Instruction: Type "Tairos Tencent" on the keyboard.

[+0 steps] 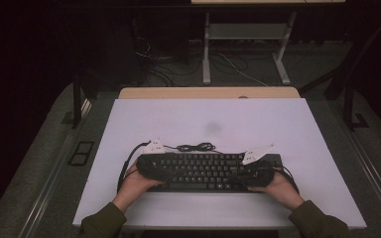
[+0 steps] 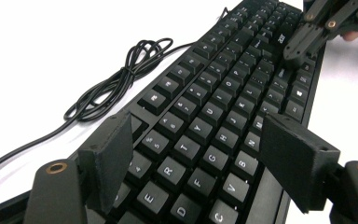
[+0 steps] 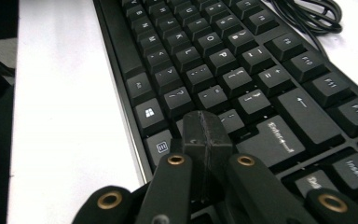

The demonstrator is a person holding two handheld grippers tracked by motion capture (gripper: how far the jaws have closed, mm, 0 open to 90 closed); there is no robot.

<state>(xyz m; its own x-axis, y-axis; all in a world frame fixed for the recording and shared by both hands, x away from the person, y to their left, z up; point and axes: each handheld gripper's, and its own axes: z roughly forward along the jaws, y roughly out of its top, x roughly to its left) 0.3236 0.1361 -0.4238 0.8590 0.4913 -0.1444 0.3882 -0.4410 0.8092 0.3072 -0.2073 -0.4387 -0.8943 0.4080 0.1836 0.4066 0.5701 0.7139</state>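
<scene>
Right gripper [image 3: 204, 135]: jaws pressed together, nothing between them, tip down on or just above the keys near the Enter key [image 3: 272, 140] (contact can't be confirmed). Left gripper [image 2: 200, 158]: jaws wide apart, hovering over the letter rows around T/G, gripping nothing.

The keyboard [image 1: 206, 171] lies flat on the white table [image 1: 208, 119] at about 6 o'clock, near the person's edge, with its coiled cable [image 1: 196, 147] just beyond it at 12 o'clock. A hand [image 1: 136, 183] backs each gripper.

Judgement: the step looks like key pressing with the closed right tip. To do it well, come straight down on one keycap centre, light force, no sliding onto neighbours. Keep the open left jaws clear of keys or resting at the frame to steady it.
</scene>
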